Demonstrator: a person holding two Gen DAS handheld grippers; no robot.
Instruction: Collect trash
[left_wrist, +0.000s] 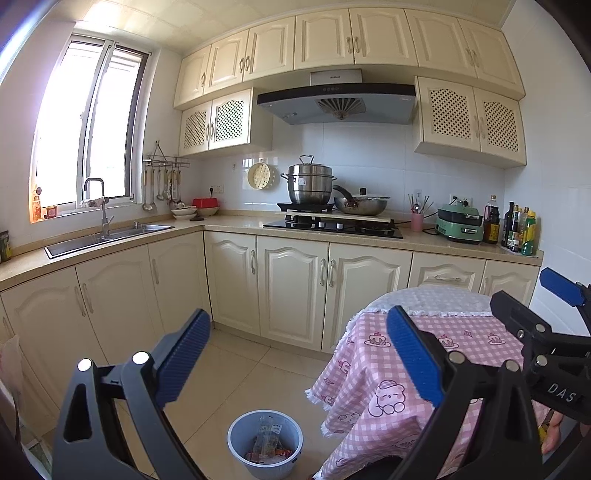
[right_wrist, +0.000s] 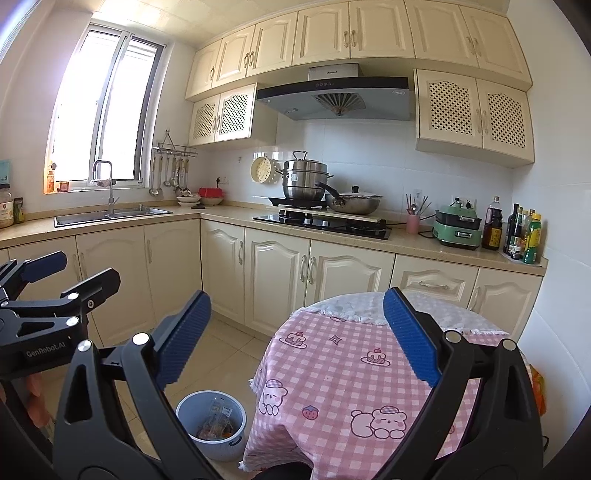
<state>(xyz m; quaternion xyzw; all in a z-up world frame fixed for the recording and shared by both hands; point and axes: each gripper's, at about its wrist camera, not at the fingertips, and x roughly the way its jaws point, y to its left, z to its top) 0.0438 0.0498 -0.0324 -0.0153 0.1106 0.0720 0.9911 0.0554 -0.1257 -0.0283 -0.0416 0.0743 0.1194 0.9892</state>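
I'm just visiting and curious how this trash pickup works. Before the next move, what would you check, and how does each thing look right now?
1. Left gripper open and holding nothing: ok, fingers spread wide.
2. Right gripper open and holding nothing: ok.
3. Trash bin upright on the floor beside the table, mouth uncovered: ok, with wrappers already inside.
4. Trash left on the pink checked tablecloth: none on the part that shows; the near edge is hidden by the grippers, so cannot tell.
5. Room left in the bin: ok, wrappers lie well below its rim.
6. Grippers apart from each other: ok, side by side without touching.
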